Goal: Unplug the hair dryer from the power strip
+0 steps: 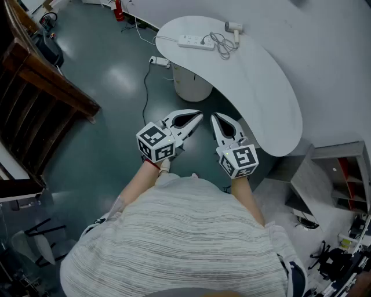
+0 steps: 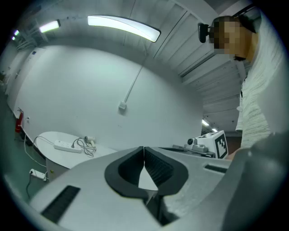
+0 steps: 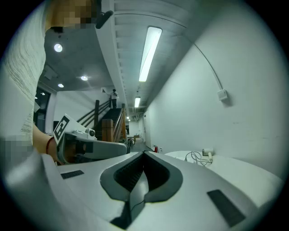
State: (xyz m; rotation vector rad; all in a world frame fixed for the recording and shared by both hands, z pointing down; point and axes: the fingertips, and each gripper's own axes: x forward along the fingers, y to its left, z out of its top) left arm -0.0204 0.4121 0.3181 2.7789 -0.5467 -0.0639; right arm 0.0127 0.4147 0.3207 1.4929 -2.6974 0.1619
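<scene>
A lab or workshop hall, not a home: a bare teal painted floor (image 1: 116, 75), plain white walls (image 1: 336, 35) and long ceiling strip lights (image 3: 149, 52). A red fire extinguisher (image 1: 118, 8) stands at upper left, a wooden stair (image 1: 40, 81) at left, and an equipment shelf (image 1: 348, 174) at lower right.

From the head camera we look steeply down over the person's torso (image 1: 174, 238), with the white table (image 1: 272, 110) ahead of us, toward the top of the frame. Riding on the left gripper (image 2: 144, 150), we face level along its jaws, and the table lies far off at lower left. Riding on the right gripper (image 3: 144, 154), we also face level, and the table reaches nearer at lower right. All three views share the table's end with the hair dryer (image 1: 233, 27). Each gripper view also catches the other gripper, on the side away from the table.
</scene>
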